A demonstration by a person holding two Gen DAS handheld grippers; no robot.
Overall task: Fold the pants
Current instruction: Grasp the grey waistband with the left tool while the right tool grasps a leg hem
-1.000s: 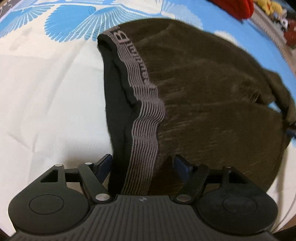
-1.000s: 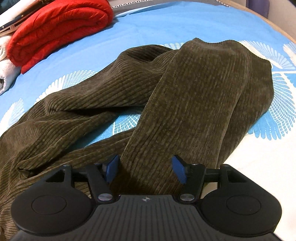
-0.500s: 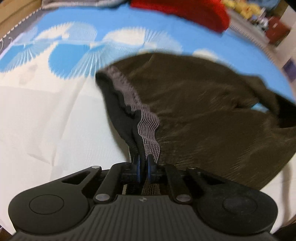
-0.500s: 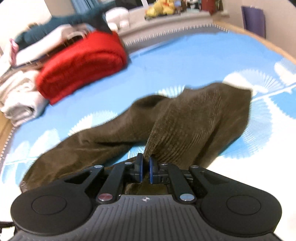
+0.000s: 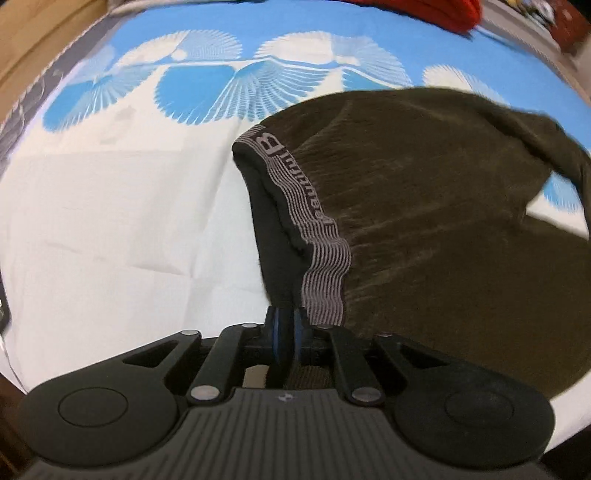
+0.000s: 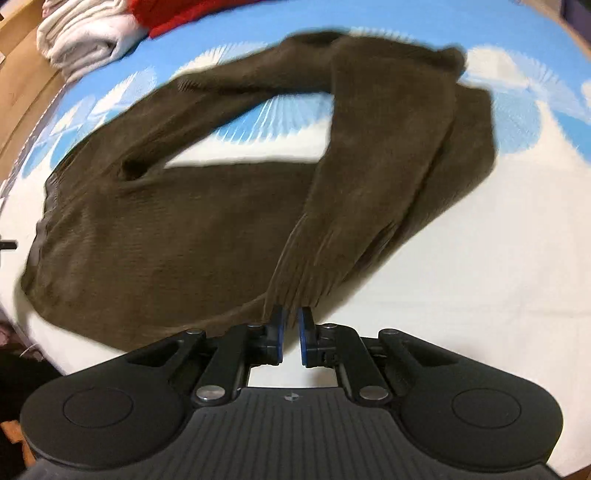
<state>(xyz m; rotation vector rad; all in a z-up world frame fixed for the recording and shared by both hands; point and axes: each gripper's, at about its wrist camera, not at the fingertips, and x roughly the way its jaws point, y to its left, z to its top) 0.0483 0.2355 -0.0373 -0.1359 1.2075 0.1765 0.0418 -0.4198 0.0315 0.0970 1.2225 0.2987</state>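
Observation:
Dark olive corduroy pants [image 5: 424, 240] lie on a blue and white bedsheet [image 5: 129, 221]. Their grey striped waistband [image 5: 325, 266] runs down into my left gripper [image 5: 285, 317]. Its pads clamp the waistband edge, lifted a little off the sheet, and its jaws are opening slightly. In the right wrist view the pants [image 6: 166, 240] spread to the left with the two legs apart. One leg [image 6: 369, 166] is drawn tight towards my right gripper [image 6: 290, 317], which is shut on its end. The picture there is blurred by motion.
A red folded blanket [image 6: 166, 11] and folded white cloth [image 6: 85, 33] lie at the far side of the bed. The wooden bed frame [image 6: 22, 74] runs along the left. White sheet [image 6: 480, 277] lies bare to the right of the pants.
Both grippers went from open to shut on the pants. The left one raised the waistband; the right one pulled the leg end up and across, stretching the leg out.

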